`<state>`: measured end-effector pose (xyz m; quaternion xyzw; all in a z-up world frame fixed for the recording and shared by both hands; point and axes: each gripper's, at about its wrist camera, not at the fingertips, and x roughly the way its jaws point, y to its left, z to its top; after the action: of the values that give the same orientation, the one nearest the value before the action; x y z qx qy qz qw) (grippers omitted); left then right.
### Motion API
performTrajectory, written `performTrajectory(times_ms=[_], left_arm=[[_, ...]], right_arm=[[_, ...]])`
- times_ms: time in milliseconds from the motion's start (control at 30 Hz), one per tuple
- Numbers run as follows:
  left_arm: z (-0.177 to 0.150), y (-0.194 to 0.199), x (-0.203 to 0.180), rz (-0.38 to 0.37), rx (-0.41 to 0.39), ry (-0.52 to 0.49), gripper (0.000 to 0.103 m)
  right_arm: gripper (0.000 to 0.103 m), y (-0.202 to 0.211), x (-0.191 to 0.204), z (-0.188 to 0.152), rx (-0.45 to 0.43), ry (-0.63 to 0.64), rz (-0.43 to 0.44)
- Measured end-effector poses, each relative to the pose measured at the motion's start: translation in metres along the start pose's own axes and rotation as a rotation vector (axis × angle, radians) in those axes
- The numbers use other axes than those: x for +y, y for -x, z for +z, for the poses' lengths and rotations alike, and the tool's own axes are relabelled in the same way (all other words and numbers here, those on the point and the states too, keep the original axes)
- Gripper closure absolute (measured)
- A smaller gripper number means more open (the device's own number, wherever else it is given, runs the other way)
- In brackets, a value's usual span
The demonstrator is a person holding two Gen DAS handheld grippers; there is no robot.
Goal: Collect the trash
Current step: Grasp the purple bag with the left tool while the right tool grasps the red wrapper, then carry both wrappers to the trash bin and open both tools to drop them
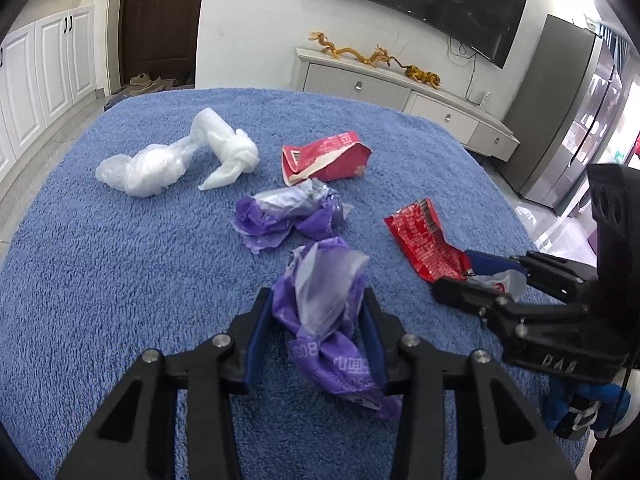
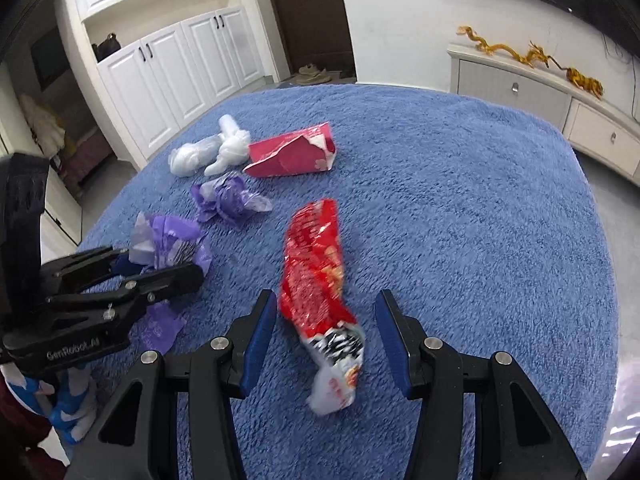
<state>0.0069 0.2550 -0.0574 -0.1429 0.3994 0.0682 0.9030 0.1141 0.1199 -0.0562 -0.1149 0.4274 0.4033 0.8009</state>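
A crumpled purple wrapper (image 1: 320, 320) lies on the blue fleece blanket (image 1: 120, 280) between the blue pads of my left gripper (image 1: 316, 312), which touch it on both sides. In the right wrist view the left gripper (image 2: 160, 264) lies low on the blanket around the same purple wrapper (image 2: 168, 240). A long red snack bag (image 2: 316, 272) lies lengthwise between the fingers of my right gripper (image 2: 326, 312). That gripper is open, with a gap on each side of the bag. From the left wrist view, the right gripper (image 1: 476, 278) straddles the pale end of the red bag (image 1: 424, 240).
Farther back lie a second purple wrapper (image 1: 284, 216), a torn red carton (image 1: 324, 156) and white knotted plastic bags (image 1: 160, 168). Beyond the blanket's far edge stand a low white cabinet (image 1: 400, 92), a dark door (image 1: 160, 20) and white cupboards (image 2: 168, 72).
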Motion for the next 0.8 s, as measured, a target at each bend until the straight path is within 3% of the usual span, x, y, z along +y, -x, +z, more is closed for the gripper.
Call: performTrajectory(times_ms=[200,433,800], left_arm=[[-0.008,0.015,-0.01,0.008,-0.006,-0.038,0.066],[-0.015,0.057,-0.018,0.004,-0.061,-0.085,0.066],[-0.028,0.134,-0.047,0.013,-0.192,-0.172,0.066]], right_arm=[[0.077,0.013,0.015,-0.013,-0.007,0.08,-0.072],[0.077,0.056,0.02,-0.033,-0.06,0.018,-0.066],[0.077,0.16,0.03,-0.079,-0.2,-0.058,-0.099]])
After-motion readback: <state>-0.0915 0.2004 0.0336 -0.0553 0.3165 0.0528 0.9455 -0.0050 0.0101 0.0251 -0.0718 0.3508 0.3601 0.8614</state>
